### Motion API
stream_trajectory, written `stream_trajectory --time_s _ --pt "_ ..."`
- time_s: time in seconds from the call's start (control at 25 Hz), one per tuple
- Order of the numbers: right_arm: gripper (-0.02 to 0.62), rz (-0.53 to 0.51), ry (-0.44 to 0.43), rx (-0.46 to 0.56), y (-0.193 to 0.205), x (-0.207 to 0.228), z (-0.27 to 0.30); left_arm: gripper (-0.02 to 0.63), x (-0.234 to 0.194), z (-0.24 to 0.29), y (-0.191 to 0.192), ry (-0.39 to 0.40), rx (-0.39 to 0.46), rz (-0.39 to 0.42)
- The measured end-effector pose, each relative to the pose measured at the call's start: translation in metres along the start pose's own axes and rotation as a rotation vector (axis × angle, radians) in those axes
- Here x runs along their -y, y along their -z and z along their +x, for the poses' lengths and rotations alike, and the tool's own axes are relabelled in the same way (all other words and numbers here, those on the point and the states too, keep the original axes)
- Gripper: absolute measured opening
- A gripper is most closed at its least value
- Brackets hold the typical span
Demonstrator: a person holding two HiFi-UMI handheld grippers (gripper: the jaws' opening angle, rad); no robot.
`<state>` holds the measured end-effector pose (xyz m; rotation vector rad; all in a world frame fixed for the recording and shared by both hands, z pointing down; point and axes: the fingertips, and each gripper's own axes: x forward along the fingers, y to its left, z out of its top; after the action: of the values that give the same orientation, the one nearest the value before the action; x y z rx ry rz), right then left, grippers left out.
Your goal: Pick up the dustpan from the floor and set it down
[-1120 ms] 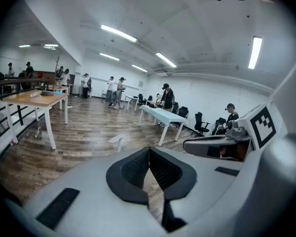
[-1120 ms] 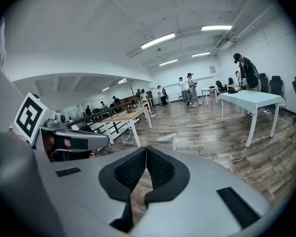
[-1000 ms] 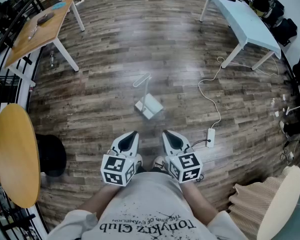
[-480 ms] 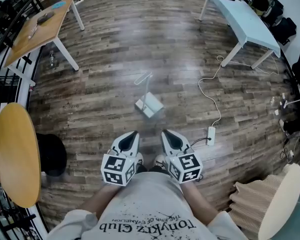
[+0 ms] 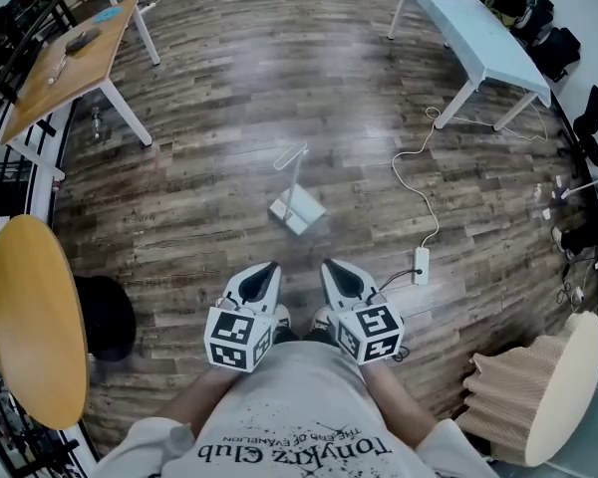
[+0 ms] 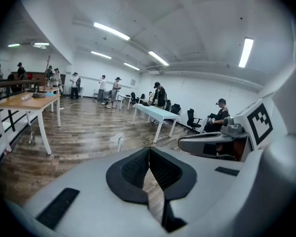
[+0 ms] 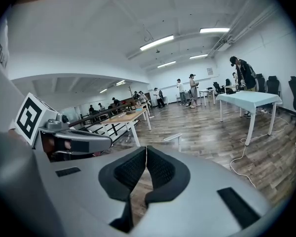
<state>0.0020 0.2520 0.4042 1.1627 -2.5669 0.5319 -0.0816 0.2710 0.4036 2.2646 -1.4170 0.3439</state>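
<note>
A white long-handled dustpan [image 5: 297, 210] stands on the wood floor ahead of me, its pan down and its handle [image 5: 290, 156] rising away from me. The handle top shows above the jaws in the left gripper view [image 6: 117, 138] and the right gripper view [image 7: 173, 138]. My left gripper [image 5: 268, 266] and right gripper [image 5: 328, 265] are held side by side close to my body, short of the dustpan. Both are shut with nothing between the pads.
A white power strip [image 5: 420, 266] with a cable [image 5: 419, 182] lies on the floor right of the dustpan. A light blue table [image 5: 473, 36] stands far right, a wooden table [image 5: 65, 63] far left, a round yellow table [image 5: 35, 322] near left. People stand far off.
The view has shifted slightly forward; the dustpan and tables sit a little nearer or lower in the picture. Both grippers stay shut and side by side.
</note>
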Motion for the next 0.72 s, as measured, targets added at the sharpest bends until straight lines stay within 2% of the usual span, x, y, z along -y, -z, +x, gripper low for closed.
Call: stream_trajectory --time_s 0.12,0.36,0.72 --pt "0.026 -0.003 0.021 0.001 0.002 -0.007 0.005 0.025 -0.005 -0.002 0.001 0.038 -0.007 0.051" --pt "0.025 0.003 0.046 0.000 0.000 -0.009 0.012 0.025 -0.013 0.005 0.003 0.079 -0.038 0.034" --pt "0.026 0.019 0.027 0.001 -0.009 0.013 0.038 0.025 -0.032 0.032 -0.010 0.047 -0.033 0.014"
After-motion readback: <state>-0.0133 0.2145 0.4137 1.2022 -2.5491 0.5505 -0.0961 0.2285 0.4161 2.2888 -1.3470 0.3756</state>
